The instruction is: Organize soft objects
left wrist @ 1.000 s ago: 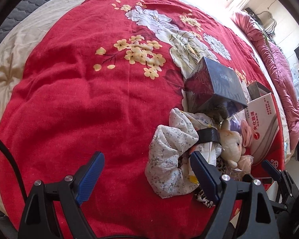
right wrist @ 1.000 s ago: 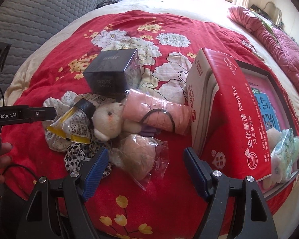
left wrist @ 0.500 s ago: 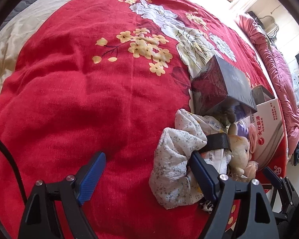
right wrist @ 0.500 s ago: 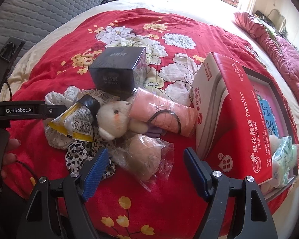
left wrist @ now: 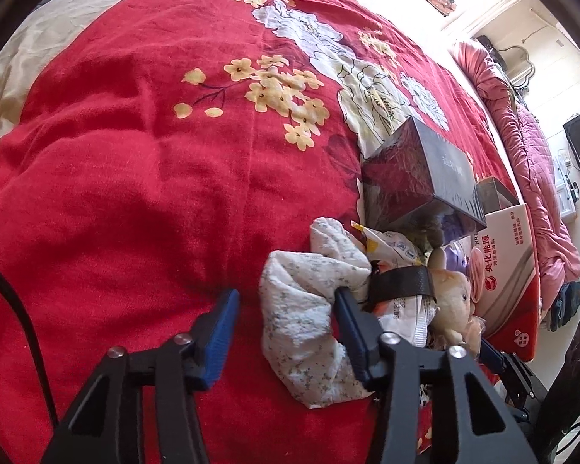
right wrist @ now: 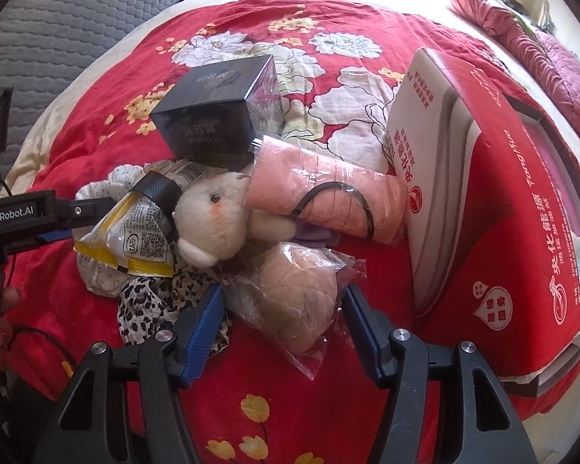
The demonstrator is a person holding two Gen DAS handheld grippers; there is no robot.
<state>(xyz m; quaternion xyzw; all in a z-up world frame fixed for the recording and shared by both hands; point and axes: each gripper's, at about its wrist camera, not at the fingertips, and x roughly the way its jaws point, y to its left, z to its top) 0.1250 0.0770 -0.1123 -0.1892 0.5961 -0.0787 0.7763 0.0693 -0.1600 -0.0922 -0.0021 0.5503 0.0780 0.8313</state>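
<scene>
Nearest in the left wrist view, the left gripper (left wrist: 286, 309) is spread wide, its fingers on either side of the near end of a floral cloth (left wrist: 309, 321) that lies on the red blanket (left wrist: 116, 193). The right finger presses against the cloth's edge; the left finger stands apart from it, so nothing is grasped. Just beyond the cloth lie a snack packet (left wrist: 390, 247) and a black strap (left wrist: 402, 282), with a plush bear (left wrist: 450, 294) to their right.

In the right wrist view, the right gripper (right wrist: 282, 309) is likewise released, its fingers flanking a bagged bun (right wrist: 297, 294) whose clear wrapper spills between them. The left finger sits over a leopard cloth (right wrist: 147, 305) that crowds that side. Behind the bun the plush bear (right wrist: 212, 220) lies on the heap, touching the snack packet (right wrist: 131, 239) to its left, where the black strap (right wrist: 158, 189) crosses. The floral cloth (right wrist: 96, 278) peeks out under the packet. A pink roll (right wrist: 321, 197) in plastic, ringed by a black hair tie (right wrist: 336, 205), rests behind the bear and leans against the red box (right wrist: 514, 232), which stands close on the right and hems in the pile. A purple scrap (right wrist: 313, 234) shows under the roll. Farther back a black box (right wrist: 216, 116) sits touching the heap. The left gripper (right wrist: 31, 216) enters from the left edge.
</scene>
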